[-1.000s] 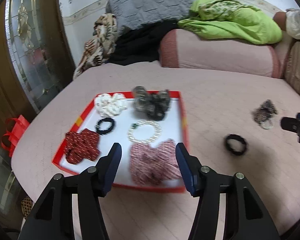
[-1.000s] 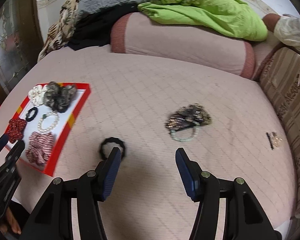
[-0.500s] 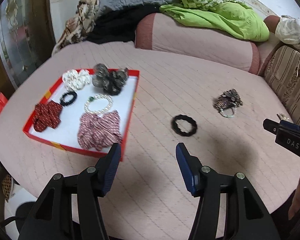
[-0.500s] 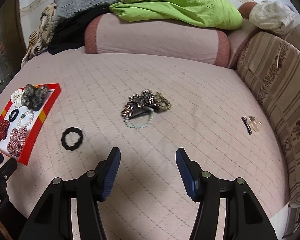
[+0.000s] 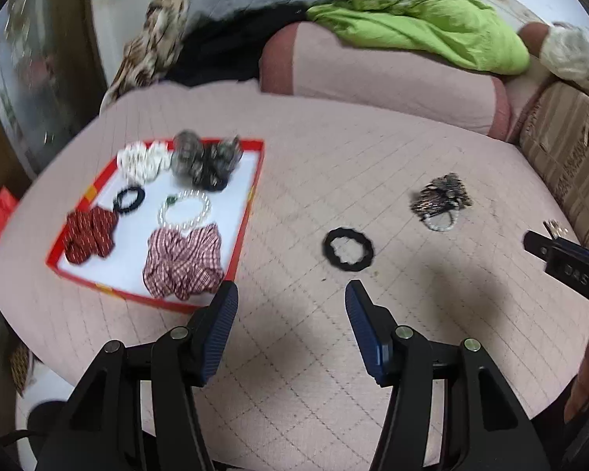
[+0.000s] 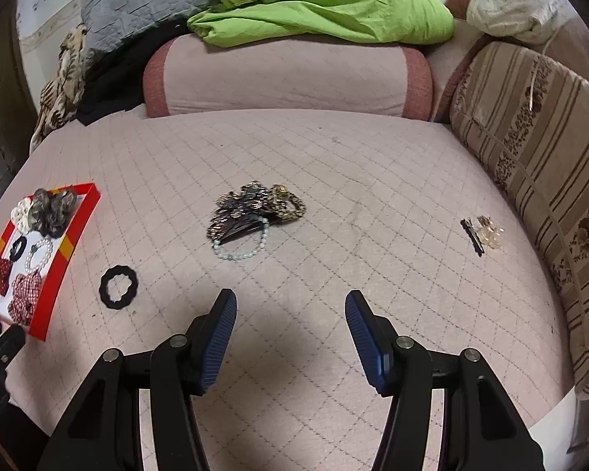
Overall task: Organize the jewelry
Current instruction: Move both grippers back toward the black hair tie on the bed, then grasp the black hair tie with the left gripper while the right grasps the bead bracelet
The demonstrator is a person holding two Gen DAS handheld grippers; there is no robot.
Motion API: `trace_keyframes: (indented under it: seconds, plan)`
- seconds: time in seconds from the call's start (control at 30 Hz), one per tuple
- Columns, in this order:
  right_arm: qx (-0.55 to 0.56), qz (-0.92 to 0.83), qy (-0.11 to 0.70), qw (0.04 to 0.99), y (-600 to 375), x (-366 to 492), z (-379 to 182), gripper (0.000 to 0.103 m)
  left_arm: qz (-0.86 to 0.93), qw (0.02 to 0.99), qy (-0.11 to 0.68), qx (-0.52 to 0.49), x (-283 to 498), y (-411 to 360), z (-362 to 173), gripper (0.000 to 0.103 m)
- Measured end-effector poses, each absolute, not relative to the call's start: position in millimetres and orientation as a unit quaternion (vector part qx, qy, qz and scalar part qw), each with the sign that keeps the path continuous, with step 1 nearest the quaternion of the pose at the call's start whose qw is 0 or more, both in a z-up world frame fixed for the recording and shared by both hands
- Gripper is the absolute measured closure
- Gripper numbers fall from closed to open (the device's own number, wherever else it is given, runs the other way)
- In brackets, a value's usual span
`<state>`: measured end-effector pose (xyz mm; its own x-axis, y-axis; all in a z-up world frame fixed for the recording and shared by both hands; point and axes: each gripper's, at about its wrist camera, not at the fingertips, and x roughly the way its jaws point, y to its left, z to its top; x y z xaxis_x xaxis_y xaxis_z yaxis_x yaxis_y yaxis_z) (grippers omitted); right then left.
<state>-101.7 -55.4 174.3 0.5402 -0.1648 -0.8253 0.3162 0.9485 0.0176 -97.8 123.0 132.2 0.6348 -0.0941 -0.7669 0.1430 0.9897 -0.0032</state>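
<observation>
A red tray [image 5: 251, 212] with a white floor is set on the pink quilted bed [image 5: 302, 353]. Hair ties and a pearl bracelet [image 5: 184, 210] are already laid inside it, each in its own spot, so they are kept tidy and apart.

Some things are not yet put away. A black hair tie [image 5: 348, 249] is lying flat on the bed, near the tray. A pile of dark hair clips with a pale bead bracelet [image 6: 241, 249] is left in the middle of the bed. A small clip [image 6: 481, 233] is seen far off by the striped cushion [image 6: 546, 165].

The left gripper [image 5: 290, 308] is held wide apart and empty, just short of the black hair tie. It is likely aimed there because that piece is closest. The right gripper [image 6: 290, 324] is also spread wide with nothing in it, pointed toward the pile.
</observation>
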Motion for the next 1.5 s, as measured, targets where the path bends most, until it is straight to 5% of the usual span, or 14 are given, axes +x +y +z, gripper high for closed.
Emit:
trace_keyframes:
  seconds: [0.47, 0.63, 0.9, 1.23, 1.5]
  plan:
    - [0.113, -0.168, 0.429, 0.880, -116, -146, 221, 0.041, -0.102, 0.936, 0.333, 0.042, -116, 98, 258, 0.047]
    - [0.125, -0.158, 0.405, 0.892, -126, -152, 240, 0.041, -0.111, 0.944, 0.306, 0.054, -105, 91, 277, 0.033]
    - [0.160, -0.117, 0.447, 0.872, -122, -116, 193, 0.041, -0.126, 0.919, 0.368, 0.062, -52, 86, 208, 0.033]
    - [0.166, -0.052, 0.482, 0.859, -101, -59, 135, 0.045, -0.115, 0.887, 0.445, 0.042, -6, 99, 120, 0.056]
    - [0.153, -0.036, 0.495, 0.854, -92, -21, 105, 0.045, -0.127, 0.863, 0.489, 0.022, 19, 99, 70, 0.056]
